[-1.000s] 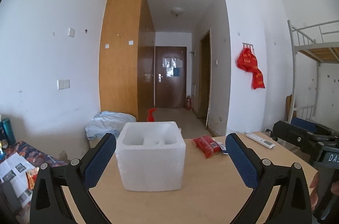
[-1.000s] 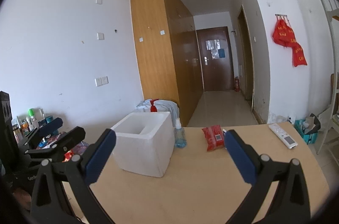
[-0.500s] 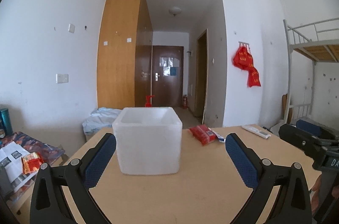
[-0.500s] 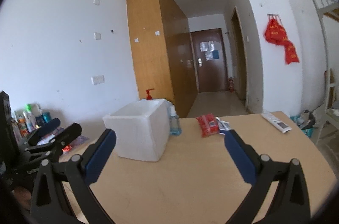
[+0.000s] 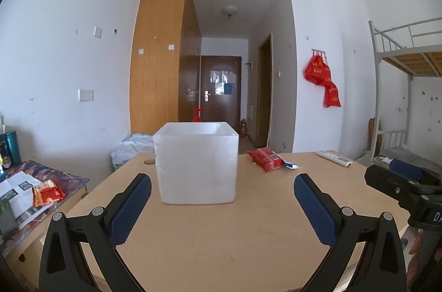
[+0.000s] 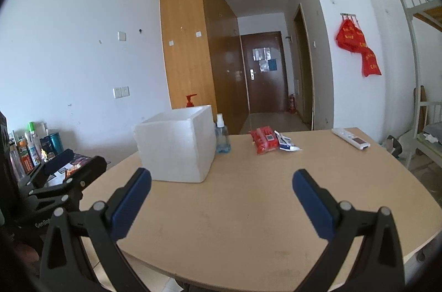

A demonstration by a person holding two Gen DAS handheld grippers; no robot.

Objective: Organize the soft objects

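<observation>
Tan tabletop (image 5: 221,242) ahead: your left gripper (image 5: 222,188) and right gripper (image 6: 221,182) both hang spread wide and empty, white foam box (image 5: 196,163) upright mid-table, red packet (image 6: 263,143) lying beyond, near its right.

foam box (image 5: 196,162) inside hidden | red pump bottle (image 5: 197,115) mostly behind box
</observation>
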